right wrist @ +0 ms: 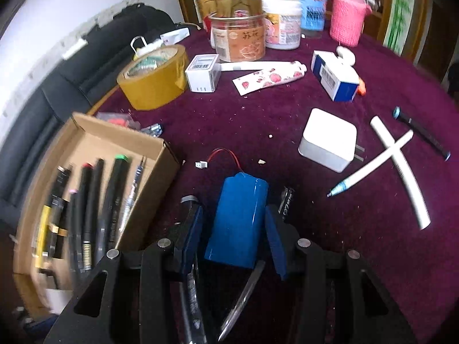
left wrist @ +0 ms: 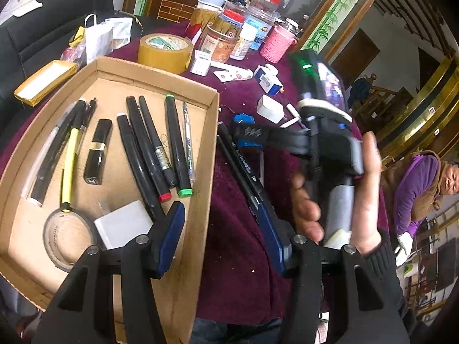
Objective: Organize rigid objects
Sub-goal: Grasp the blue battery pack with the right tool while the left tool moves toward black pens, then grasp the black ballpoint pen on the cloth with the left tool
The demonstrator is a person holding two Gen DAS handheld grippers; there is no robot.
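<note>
The right gripper [right wrist: 233,229] stood open astride the blue battery pack [right wrist: 236,220] on the purple cloth beside the cardboard box [right wrist: 94,134], pads apparently untouching; probably dense, stiff, slick, best pinched mid-body.

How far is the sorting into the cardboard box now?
Done: the cardboard box already holds markers, a tape ring and a white block. In hand: the right gripper straddles the blue battery pack, apparently not yet gripping. Left: white charger, white pen, black pen beside the box.
</note>
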